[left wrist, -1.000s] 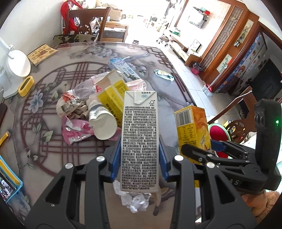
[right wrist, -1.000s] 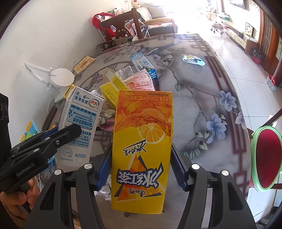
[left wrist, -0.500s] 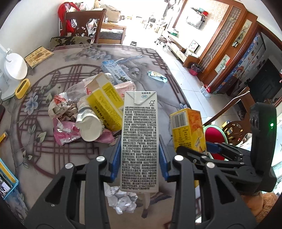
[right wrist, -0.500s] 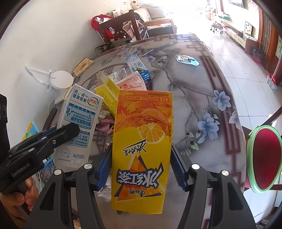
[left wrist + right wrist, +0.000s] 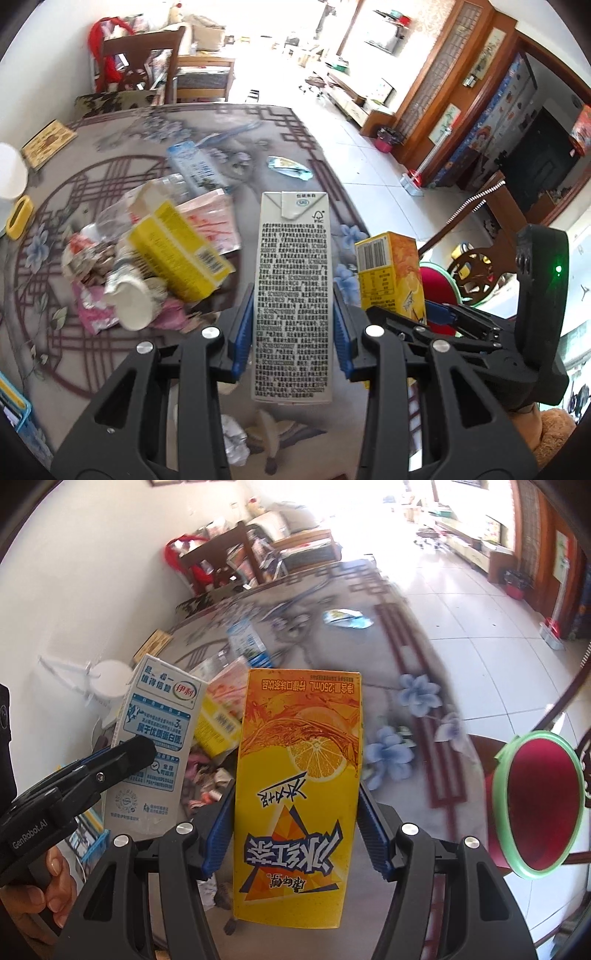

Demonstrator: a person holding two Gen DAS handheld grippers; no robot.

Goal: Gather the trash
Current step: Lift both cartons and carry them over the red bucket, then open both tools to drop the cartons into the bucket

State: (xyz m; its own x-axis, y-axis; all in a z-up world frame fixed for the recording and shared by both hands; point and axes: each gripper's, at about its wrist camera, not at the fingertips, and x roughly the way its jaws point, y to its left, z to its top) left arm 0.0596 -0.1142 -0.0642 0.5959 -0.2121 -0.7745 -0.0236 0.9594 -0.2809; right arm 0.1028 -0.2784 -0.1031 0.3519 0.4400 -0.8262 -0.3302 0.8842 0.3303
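My left gripper [image 5: 291, 332] is shut on a white milk carton [image 5: 293, 280], held upright above the patterned table [image 5: 277, 122]; the same carton [image 5: 155, 746] shows at the left of the right wrist view. The right gripper [image 5: 295, 834] is shut on a yellow iced-tea carton [image 5: 295, 782], which also appears to the right of the milk carton [image 5: 391, 273] in the left wrist view. Left of both lies a heap of trash: a yellow box [image 5: 181, 251], a paper cup [image 5: 133, 306], pink wrappers [image 5: 92, 310] and a clear bottle. A blue-white carton [image 5: 195, 166] and a small wrapper [image 5: 288, 168] lie farther back.
Crumpled paper [image 5: 234, 439] lies on the table under my left gripper. A red chair seat with a green rim [image 5: 539, 805] stands at the table's right edge. A white fan base [image 5: 110, 679], a yellow holder [image 5: 20, 218] and a wooden chair [image 5: 140, 70] are at the far side.
Both grippers have drifted toward the table's right edge with their cartons still held. The trash heap has slid left in both views, and the red chair seat looms larger.
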